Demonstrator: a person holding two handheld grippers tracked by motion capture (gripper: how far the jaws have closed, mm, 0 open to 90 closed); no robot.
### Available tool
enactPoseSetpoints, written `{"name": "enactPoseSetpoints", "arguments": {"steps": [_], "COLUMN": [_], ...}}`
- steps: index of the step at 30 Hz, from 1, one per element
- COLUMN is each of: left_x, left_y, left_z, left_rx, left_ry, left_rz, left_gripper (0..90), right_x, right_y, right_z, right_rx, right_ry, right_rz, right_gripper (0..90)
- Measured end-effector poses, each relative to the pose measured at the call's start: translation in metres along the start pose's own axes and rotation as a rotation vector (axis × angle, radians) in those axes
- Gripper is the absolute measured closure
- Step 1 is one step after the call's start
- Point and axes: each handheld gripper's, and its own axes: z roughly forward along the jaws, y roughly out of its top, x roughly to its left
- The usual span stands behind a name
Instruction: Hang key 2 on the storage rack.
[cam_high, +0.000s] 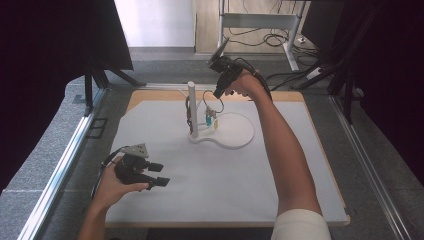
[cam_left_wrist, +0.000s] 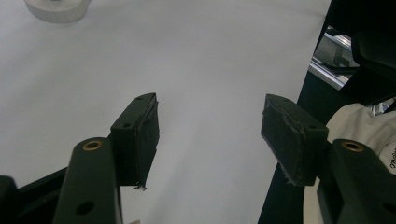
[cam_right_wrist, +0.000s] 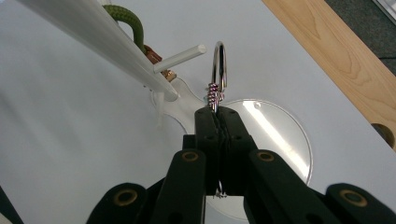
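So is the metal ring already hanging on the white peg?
No, the metal ring is clamped in the right gripper, apart from the white peg.

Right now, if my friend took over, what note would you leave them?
Right hand-held gripper: shut on the keyring, held in the air beside the white stand, close to its side peg.
Left hand-held gripper: open, holding nothing, low over the white table cover.
Done: the keyring is picked up.
Left: probably hang its ring on the peg, then let go.

Grey carpet floor (cam_high: 45, 150), black curtains (cam_high: 45, 45)
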Motion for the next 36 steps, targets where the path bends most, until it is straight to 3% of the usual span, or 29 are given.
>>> {"name": "enactPoseSetpoints", "arguments": {"steps": [13,36], "left_x": [0.0,0.0], "left_y": [-0.001,-0.001], "left_z": [0.0,0.002], "left_rx": [0.002,0.019], "left_ry": [0.0,0.003], "left_rz": [-0.001,0.004], "left_gripper": [37.3,37.2], "right_x": [0.016,0.029], "right_y": [0.01,0.002], "right_z": [0.008,0.033], "right_rx": [0.004,0.022], "right_ry": [0.014,0.08], "right_rz": [-0.038,-0.068], "right_gripper": [88.3,87.6]}}
